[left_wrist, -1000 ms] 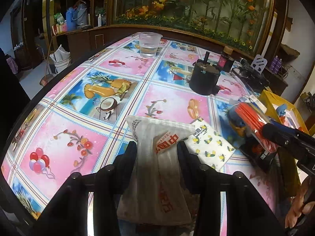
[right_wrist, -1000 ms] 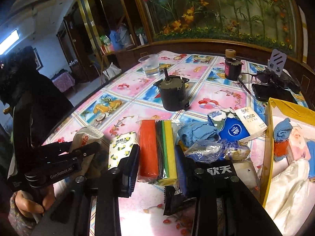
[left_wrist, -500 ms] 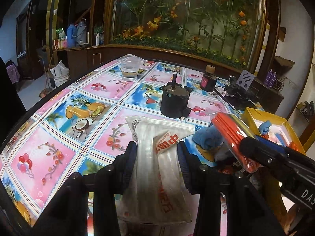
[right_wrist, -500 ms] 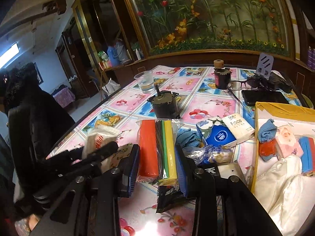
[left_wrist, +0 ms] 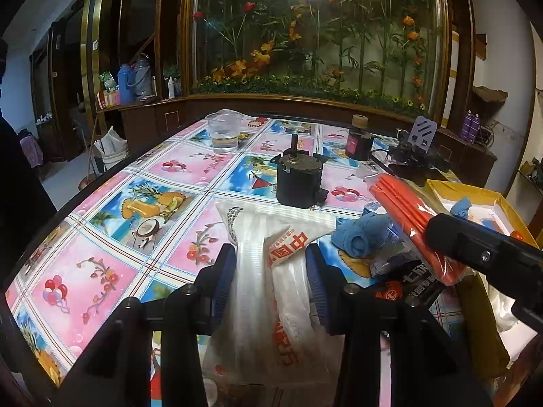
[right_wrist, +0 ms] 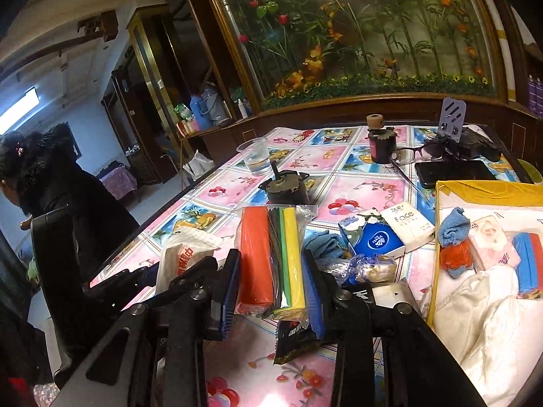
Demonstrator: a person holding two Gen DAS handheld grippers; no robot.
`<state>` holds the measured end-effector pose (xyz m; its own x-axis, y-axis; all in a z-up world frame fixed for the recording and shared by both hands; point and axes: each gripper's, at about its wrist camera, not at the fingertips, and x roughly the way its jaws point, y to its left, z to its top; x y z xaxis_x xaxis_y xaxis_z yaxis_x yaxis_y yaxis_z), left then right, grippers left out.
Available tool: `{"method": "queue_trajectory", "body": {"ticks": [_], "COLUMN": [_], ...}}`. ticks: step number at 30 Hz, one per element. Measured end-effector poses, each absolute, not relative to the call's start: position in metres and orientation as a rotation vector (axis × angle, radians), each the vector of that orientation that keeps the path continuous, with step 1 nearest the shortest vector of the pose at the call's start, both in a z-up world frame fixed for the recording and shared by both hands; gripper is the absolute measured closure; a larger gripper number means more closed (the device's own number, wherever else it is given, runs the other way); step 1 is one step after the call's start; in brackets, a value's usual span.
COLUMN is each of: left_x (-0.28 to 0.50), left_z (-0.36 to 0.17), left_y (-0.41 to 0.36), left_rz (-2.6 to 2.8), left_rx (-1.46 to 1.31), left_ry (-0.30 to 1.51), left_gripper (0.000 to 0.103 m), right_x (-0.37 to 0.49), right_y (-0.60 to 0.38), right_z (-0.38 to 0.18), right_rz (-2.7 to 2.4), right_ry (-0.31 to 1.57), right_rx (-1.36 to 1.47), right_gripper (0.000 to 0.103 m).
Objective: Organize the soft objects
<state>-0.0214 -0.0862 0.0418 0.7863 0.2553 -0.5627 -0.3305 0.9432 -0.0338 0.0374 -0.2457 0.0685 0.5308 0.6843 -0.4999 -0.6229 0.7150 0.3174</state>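
My left gripper [left_wrist: 269, 271] is shut on a white plastic bag with red print [left_wrist: 271, 291] and holds it above the table. The bag also shows in the right wrist view [right_wrist: 185, 254]. My right gripper [right_wrist: 271, 271] is shut on a clear pack of orange, green and yellow sponges [right_wrist: 271, 254], lifted off the table; the pack shows at the right of the left wrist view [left_wrist: 407, 217]. A yellow box [right_wrist: 488, 191] at the right holds cloths, tissue packs and a white bag.
On the patterned tablecloth [left_wrist: 101, 271] stand a black motor [left_wrist: 298, 179], a water cup [left_wrist: 224, 132] and a dark jar [left_wrist: 358, 139]. Blue cloth [left_wrist: 359, 234], tissue packs [right_wrist: 407, 218], a black snack packet [right_wrist: 295, 335], glasses and a phone [right_wrist: 454, 171] lie near the box.
Both grippers have risen with their loads still held. The lemon-print tissue pack beside the bag has dropped out of the left view; the table now looks farther below.
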Motion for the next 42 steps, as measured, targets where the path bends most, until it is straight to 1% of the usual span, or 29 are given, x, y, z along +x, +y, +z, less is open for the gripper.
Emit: {"method": "queue_trajectory", "body": {"ticks": [16,42], "left_x": [-0.024,-0.022], "left_z": [0.046,0.047], "left_y": [-0.093,-0.109], "left_rz": [0.344,0.328], "left_rx": [-0.091,-0.057], "left_ry": [0.551,0.544], "left_gripper": [0.061,0.061], "right_x": [0.031,0.033], "right_y": [-0.253,-0.283], "right_z": [0.074,0.08], "right_rz": [0.804,0.768], "right_ry": [0.61,0.589], "right_rx": [0.125,0.204], "right_gripper": [0.065,0.065]}}
